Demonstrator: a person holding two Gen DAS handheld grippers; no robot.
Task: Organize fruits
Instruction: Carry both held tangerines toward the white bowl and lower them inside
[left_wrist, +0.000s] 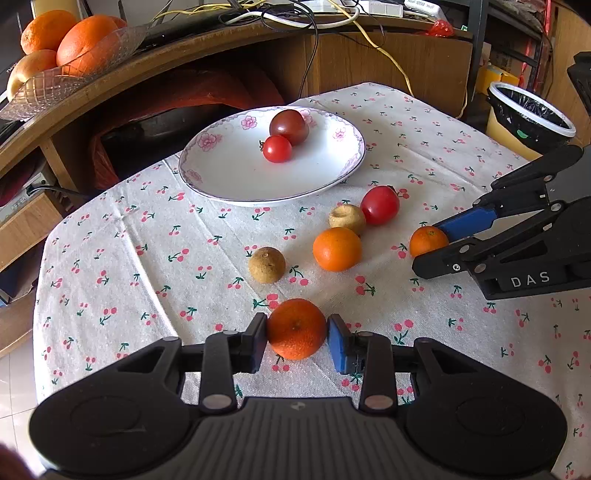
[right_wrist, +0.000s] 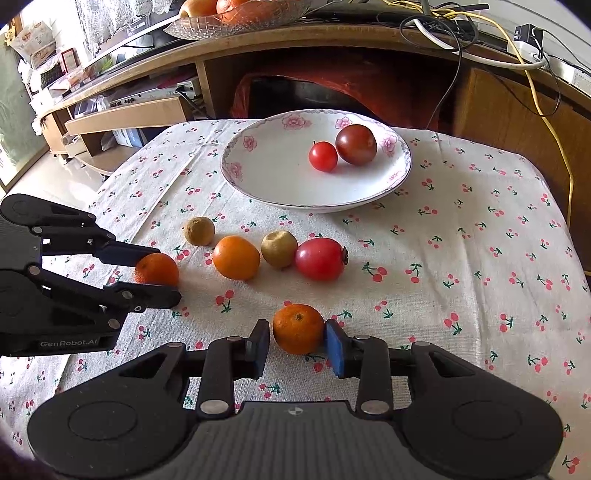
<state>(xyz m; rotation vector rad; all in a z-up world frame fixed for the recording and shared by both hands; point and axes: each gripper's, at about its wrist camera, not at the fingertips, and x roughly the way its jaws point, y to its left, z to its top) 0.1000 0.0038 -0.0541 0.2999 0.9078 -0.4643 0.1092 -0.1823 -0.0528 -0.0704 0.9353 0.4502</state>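
A white flowered plate (left_wrist: 229, 177) (right_wrist: 269, 184) at the back of the table holds a dark tomato (left_wrist: 289, 126) and a small red tomato (left_wrist: 277, 148). My left gripper (left_wrist: 296, 338) is shut on a mandarin (left_wrist: 296, 328), which also shows in the right wrist view (right_wrist: 157, 269). My right gripper (right_wrist: 297, 341) is shut on another mandarin (right_wrist: 297, 328), which also shows in the left wrist view (left_wrist: 427, 240). Between them on the cloth lie an orange (left_wrist: 337, 249), a red tomato (left_wrist: 379, 205) and two brown fruits (left_wrist: 266, 264) (left_wrist: 347, 218).
The table has a cherry-print cloth (left_wrist: 147, 258). Behind it stands a wooden cabinet with cables and a glass bowl of oranges (left_wrist: 66, 48). A lined bin (left_wrist: 528, 118) stands off the table's far right corner.
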